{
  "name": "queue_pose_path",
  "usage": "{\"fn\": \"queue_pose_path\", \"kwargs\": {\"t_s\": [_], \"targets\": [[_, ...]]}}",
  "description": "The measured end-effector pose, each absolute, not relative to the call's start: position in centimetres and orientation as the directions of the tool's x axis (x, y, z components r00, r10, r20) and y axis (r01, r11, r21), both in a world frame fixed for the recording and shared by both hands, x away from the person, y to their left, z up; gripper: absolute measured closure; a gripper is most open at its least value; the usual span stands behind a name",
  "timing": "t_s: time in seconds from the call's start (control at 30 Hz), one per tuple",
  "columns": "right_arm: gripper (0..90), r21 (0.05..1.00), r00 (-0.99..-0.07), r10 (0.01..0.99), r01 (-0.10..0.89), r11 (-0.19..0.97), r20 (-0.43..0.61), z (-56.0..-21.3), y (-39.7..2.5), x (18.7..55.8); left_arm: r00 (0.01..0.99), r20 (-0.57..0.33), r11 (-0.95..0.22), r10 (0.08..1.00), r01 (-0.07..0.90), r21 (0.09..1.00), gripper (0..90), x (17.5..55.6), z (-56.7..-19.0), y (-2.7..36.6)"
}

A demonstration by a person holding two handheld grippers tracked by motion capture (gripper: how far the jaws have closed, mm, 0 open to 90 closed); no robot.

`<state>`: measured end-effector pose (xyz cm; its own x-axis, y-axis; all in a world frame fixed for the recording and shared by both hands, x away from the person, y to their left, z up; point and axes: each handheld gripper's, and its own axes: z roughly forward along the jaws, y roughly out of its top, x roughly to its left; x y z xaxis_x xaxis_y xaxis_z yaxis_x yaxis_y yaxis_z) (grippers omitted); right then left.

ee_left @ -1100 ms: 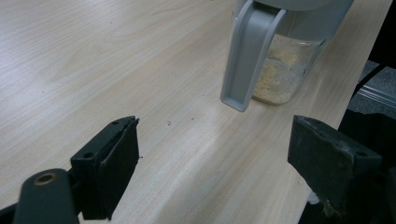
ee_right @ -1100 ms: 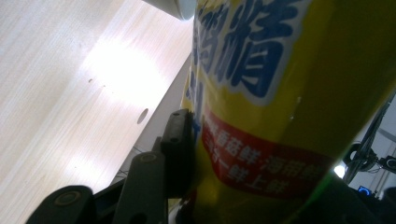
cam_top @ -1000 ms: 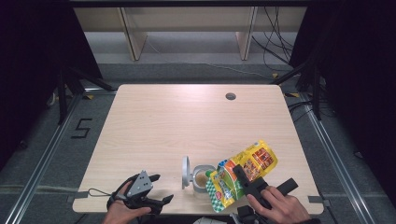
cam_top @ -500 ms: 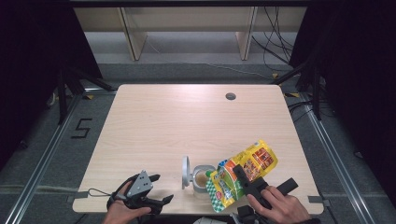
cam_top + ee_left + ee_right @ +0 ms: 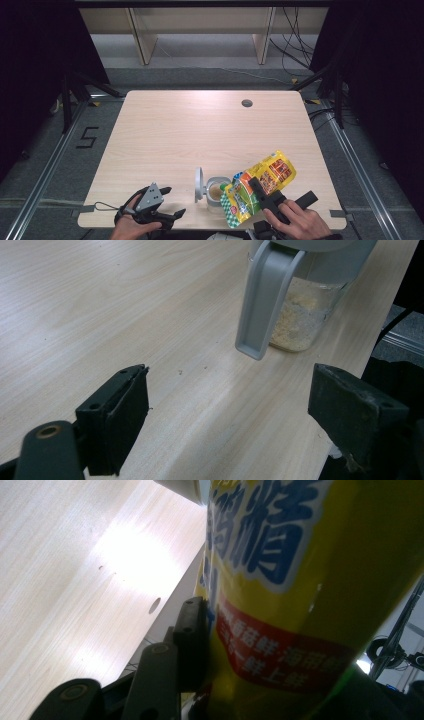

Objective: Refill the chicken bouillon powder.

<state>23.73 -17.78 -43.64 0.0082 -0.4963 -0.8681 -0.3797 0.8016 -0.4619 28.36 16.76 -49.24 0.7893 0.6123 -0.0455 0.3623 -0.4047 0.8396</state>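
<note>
Two grippers work at the surface's (image 5: 200, 130) six o'clock edge: the right gripper (image 5: 260, 192) is clamped on a yellow seasoning pouch (image 5: 257, 187), tipped over the open glass jar (image 5: 216, 191) at its nine o'clock, while the left gripper (image 5: 167, 202), jaws spread apart and holding nothing, rests at the jar's eight o'clock.

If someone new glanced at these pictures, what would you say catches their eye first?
Most likely the bright yellow snack bag at the table's near right edge, clamped in the right tongs and tipped toward a clear jar with its grey lid flipped open. The jar holds pale crumbs at the bottom. At the near left, the left tongs rest open and empty on the light wooden table.
</note>
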Motion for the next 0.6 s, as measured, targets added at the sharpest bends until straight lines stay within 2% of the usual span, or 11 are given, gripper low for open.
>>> {"fn": "queue_pose_path", "kwargs": {"t_s": [0.03, 0.07, 0.6], "targets": [[63.7, -0.46, -0.015, -0.504, -0.385, 0.8, -0.864, -43.56, -17.74, 23.77, 0.79, -0.046, -0.404, 0.612, 0.362, 0.84, 16.0, 28.37, -49.24, 16.75], [63.8, -0.459, 0.009, -0.493, -0.382, 0.802, -0.87, -43.65, -17.81, 23.72, 0.789, -0.047, -0.403, 0.613, 0.363, 0.84, 16.0, 28.37, -49.25, 16.74], [64.3, -0.456, 0.009, -0.491, -0.385, 0.802, -0.871, -43.63, -17.87, 23.75, 0.786, -0.052, -0.4, 0.615, 0.369, 0.839, 16.0, 28.35, -49.25, 16.74]]}}
